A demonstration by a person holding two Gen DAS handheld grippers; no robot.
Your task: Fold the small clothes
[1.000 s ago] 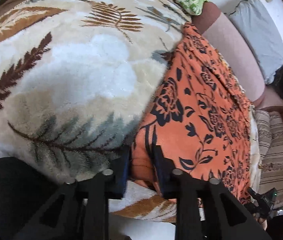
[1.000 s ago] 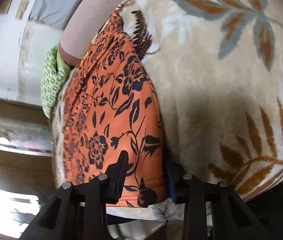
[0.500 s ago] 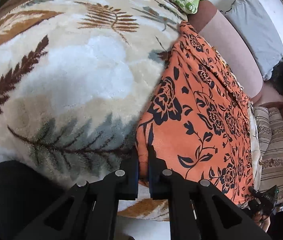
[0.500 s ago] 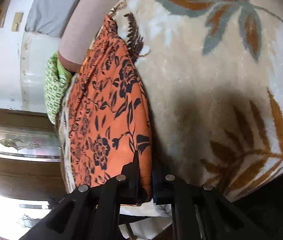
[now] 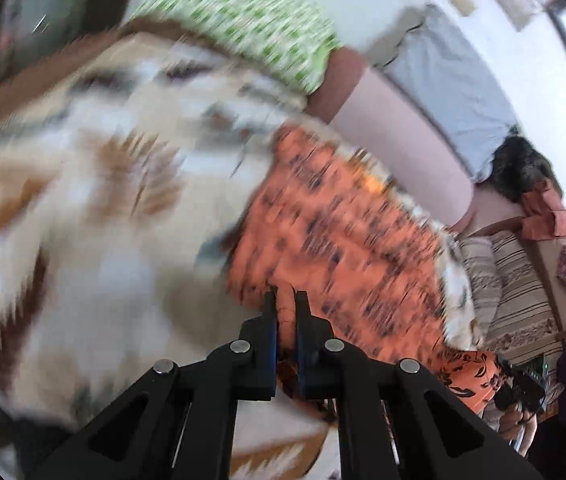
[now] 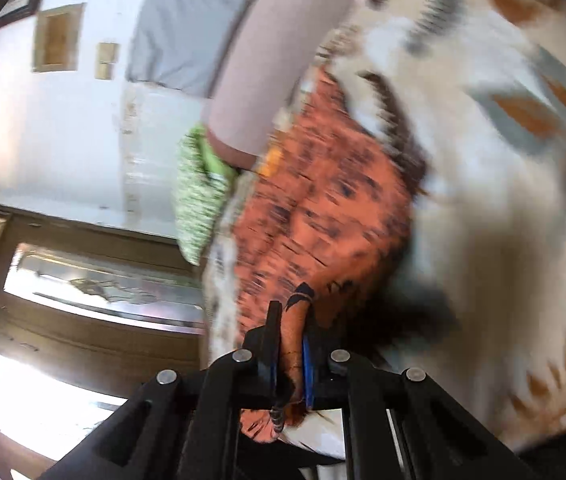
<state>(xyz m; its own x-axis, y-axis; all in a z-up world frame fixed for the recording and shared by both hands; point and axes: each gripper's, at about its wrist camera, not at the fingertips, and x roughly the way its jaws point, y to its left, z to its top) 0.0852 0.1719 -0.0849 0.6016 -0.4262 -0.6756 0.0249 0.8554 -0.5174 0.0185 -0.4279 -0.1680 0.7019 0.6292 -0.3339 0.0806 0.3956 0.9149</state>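
Observation:
An orange garment with a black flower print [image 5: 335, 232] lies on a cream leaf-patterned blanket [image 5: 103, 208]. My left gripper [image 5: 285, 300] is shut on the garment's near edge and holds it lifted off the blanket. In the right wrist view the same orange garment [image 6: 323, 208] is pinched at its other near corner by my right gripper [image 6: 293, 312], also shut and raised. Both views are blurred by motion. The garment's far end still rests on the blanket [image 6: 503, 160].
A green patterned pillow [image 5: 251, 28] and a long pink bolster [image 5: 399, 136] lie at the bed's far edge by a grey cloth [image 5: 451, 80]. Striped bedding [image 5: 515, 292] and piled clothes are at the right. A wooden door [image 6: 63, 280] stands left in the right wrist view.
Both grippers closed on the garment's near edge, then lifted it up and back from the blanket. The cameras have tilted up, showing more of the wall and pillows.

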